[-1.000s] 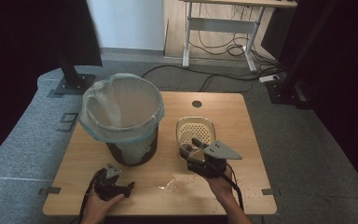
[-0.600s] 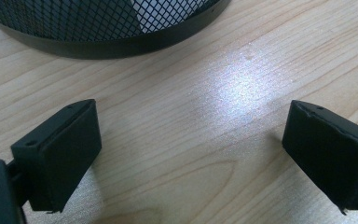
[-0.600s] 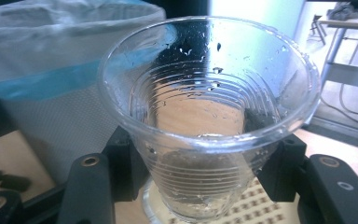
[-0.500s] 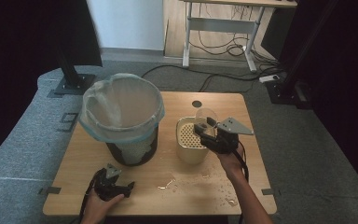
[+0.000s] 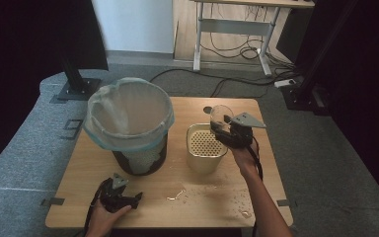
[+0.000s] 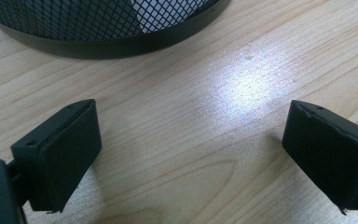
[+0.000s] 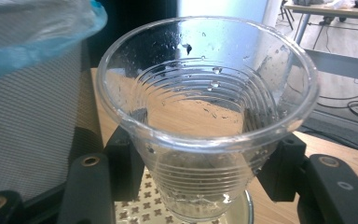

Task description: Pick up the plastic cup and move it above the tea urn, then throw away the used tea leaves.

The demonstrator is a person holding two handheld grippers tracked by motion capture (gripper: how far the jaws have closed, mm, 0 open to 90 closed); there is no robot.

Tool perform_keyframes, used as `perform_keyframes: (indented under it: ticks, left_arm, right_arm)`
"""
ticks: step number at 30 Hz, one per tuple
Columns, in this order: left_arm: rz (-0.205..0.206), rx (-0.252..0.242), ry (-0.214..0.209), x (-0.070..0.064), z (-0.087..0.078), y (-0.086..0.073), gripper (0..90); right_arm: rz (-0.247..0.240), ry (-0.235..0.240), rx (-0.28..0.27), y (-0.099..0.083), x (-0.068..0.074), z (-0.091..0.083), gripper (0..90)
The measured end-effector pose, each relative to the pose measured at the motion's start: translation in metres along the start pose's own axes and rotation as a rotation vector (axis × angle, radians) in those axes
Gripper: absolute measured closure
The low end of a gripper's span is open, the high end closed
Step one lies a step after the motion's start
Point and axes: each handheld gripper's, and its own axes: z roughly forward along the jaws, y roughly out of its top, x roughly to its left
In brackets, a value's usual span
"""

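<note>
Plastic cup (image 7: 207, 121) between right jaws

Clear ribbed plastic cup (image 7: 205, 126), wet inside, upright above the perforated cream container (image 5: 205, 148).

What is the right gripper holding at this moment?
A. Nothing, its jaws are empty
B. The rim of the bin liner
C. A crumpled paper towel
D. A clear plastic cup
D: in the right gripper view the right gripper has its jaws closed on either side of a clear plastic cup with ribbed walls and droplets inside, held above the cream perforated container.
</note>
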Motion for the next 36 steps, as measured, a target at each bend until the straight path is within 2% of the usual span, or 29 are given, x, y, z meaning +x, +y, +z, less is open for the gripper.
perform_keyframes:
  ticks: [5,12,16,20,21,22,26,28,29,30,31,36]
  left_arm:
    - [0.000,-0.002,0.001,0.000,0.000,0.000,4.5]
    - [0.002,-0.001,0.002,0.000,0.000,0.000,4.4]
    - [0.000,-0.001,0.001,0.000,0.000,0.000,4.4]
    - [0.000,-0.001,0.001,0.000,0.000,0.000,4.4]
    - [0.000,-0.001,0.001,0.000,0.000,0.000,4.4]
    - [0.000,-0.001,0.001,0.000,0.000,0.000,4.4]
    - [0.000,-0.001,0.000,0.000,0.000,0.000,4.4]
    - [0.000,-0.001,0.001,0.000,0.000,0.000,4.4]
    - [0.000,-0.001,0.000,0.000,0.000,0.000,4.4]
    - [0.000,0.000,0.000,0.000,0.000,0.000,4.4]
    - [0.000,0.000,0.000,0.000,0.000,0.000,4.4]
    - [0.000,0.000,0.001,0.000,0.000,0.000,4.4]
  right_arm:
    - [-0.027,-0.026,0.001,0.002,-0.002,0.001,41.7]
    - [-0.145,-0.093,0.035,0.011,0.001,-0.002,41.7]
    - [-0.235,-0.147,0.061,0.015,0.004,-0.001,41.6]
    - [-0.359,-0.207,0.085,0.018,0.009,0.000,41.6]
    - [-0.359,-0.207,0.085,0.018,0.009,0.000,41.6]
    - [-0.395,-0.218,0.097,0.020,0.009,0.001,41.6]
    - [-0.480,-0.252,0.131,0.022,0.010,0.003,41.5]
    - [-0.539,-0.270,0.153,0.023,0.010,0.005,41.5]
    - [-0.539,-0.270,0.153,0.023,0.010,0.005,41.5]
    - [-0.600,-0.292,0.171,0.024,0.012,0.007,41.5]
    - [-0.635,-0.305,0.179,0.024,0.012,0.008,41.5]
    - [-0.764,-0.351,0.206,0.024,0.016,0.012,41.5]
